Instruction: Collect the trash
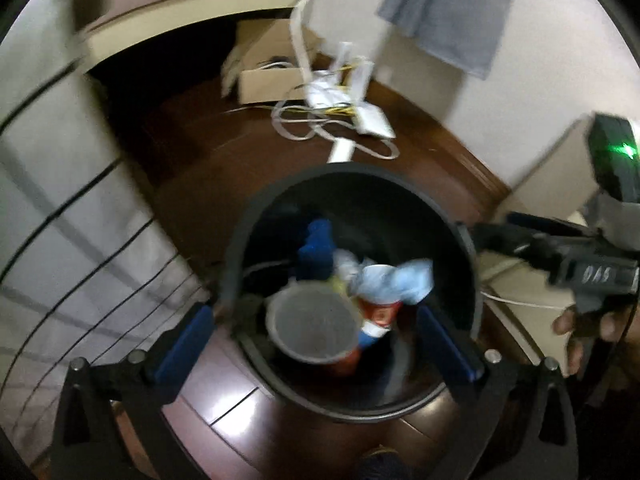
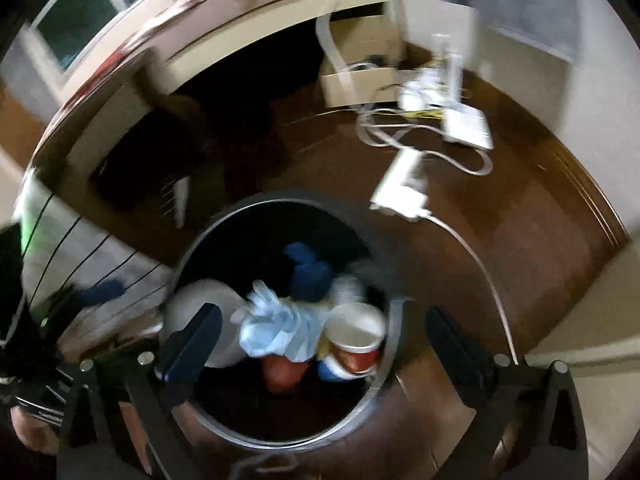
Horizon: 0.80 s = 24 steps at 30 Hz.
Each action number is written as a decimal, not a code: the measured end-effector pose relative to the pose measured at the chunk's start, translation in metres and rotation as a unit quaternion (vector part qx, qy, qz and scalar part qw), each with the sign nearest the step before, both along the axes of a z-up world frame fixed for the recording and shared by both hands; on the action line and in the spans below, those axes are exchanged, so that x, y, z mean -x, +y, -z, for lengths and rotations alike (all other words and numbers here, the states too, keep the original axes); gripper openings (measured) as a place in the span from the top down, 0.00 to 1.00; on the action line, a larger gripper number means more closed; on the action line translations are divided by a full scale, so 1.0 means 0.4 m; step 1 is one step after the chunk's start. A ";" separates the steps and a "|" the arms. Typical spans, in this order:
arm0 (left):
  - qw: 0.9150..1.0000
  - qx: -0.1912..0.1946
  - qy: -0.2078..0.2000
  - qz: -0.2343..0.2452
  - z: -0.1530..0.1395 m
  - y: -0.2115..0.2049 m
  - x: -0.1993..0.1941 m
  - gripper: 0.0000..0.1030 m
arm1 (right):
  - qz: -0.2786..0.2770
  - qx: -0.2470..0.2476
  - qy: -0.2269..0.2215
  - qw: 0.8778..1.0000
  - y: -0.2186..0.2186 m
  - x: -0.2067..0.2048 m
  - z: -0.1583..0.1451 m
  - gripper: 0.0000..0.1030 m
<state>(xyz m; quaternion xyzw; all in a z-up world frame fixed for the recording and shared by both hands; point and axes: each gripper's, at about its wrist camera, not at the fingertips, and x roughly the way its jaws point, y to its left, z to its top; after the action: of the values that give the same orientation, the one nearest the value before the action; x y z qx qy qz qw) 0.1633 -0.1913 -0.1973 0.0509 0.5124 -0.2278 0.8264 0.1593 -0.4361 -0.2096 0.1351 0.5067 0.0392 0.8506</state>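
Two grippers, left gripper (image 1: 316, 344) and right gripper (image 2: 320, 344), hung spread and empty over the black bin (image 1: 472, 264), which held a paper cup (image 1: 312, 328) and crumpled blue plastic (image 1: 400, 280), judged light, crushable, best pinched at rims; beyond, white cables (image 1: 332, 136) on floor.

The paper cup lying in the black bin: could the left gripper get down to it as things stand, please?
Probably yes. The left gripper is open above the trash bin, and the paper cup lies on top of the trash between its fingers, uncovered. The bin's rim sits close to both fingers, so clearance may be tight.
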 end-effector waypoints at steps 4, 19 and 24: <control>0.999 -0.021 -0.015 -0.029 0.007 0.036 0.013 0.01 | 0.029 0.030 0.006 0.999 -0.023 0.021 0.012 0.01; 0.995 -0.044 -0.067 -0.057 -0.081 0.104 0.045 0.01 | 0.014 0.075 -0.030 0.997 0.076 0.058 -0.073 0.01; 0.993 -0.038 -0.080 -0.075 -0.135 0.147 0.058 0.01 | 0.003 0.086 -0.052 0.995 0.132 0.080 -0.134 0.01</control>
<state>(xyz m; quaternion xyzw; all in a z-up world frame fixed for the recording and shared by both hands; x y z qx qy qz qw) 0.1400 -0.1325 -0.1432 0.0622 0.4554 -0.1410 0.8768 0.1272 -0.3834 -0.1562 0.0608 0.4631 -0.0001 0.8842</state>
